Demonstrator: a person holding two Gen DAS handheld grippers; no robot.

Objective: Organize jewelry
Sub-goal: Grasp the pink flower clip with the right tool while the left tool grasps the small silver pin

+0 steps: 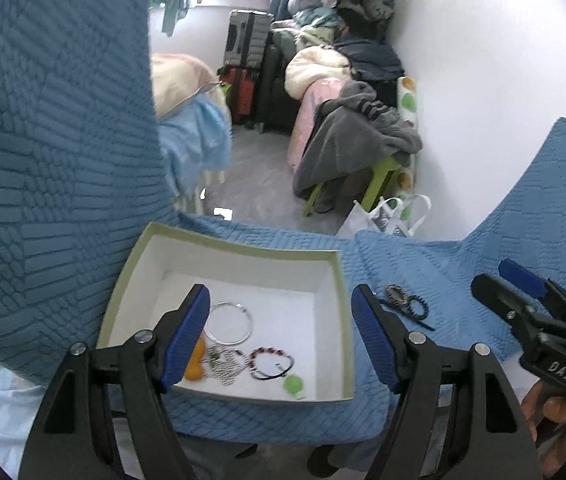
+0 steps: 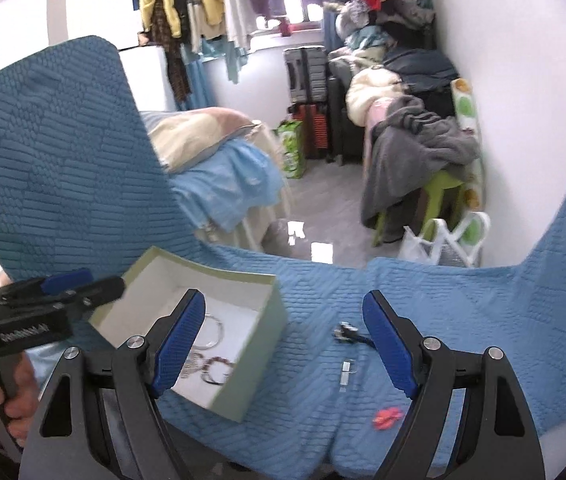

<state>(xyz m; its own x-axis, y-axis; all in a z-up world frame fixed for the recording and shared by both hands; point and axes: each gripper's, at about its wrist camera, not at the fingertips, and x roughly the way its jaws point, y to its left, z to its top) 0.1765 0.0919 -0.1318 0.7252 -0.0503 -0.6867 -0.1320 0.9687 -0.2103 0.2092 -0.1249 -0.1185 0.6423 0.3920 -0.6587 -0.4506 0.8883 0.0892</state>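
A pale green box [image 1: 347, 320] with a white inside sits on a blue textured cover [image 1: 463, 280]. It holds a silver bangle [image 1: 230, 322], a silver chain [image 1: 225, 366], a beaded bracelet [image 1: 271, 362], an orange piece [image 1: 197, 364] and a green piece [image 1: 294, 385]. My left gripper [image 1: 283, 340] is open and empty above the box. Dark bracelets [image 1: 407, 302] lie on the cover right of the box. In the right wrist view my right gripper [image 2: 283, 348] is open and empty over the cover, between the box [image 2: 255, 360] and the dark bracelets [image 2: 347, 333]. A small silver piece [image 2: 345, 374] and a pink piece [image 2: 387, 416] lie nearby.
The blue cover rises steeply at the left [image 1: 43, 140] and at the right [image 2: 563, 240]. Beyond are a bed [image 2: 223, 168], suitcases [image 1: 243, 64], a green stool piled with grey clothes [image 1: 363, 140] and a white bag [image 2: 443, 240] on the floor.
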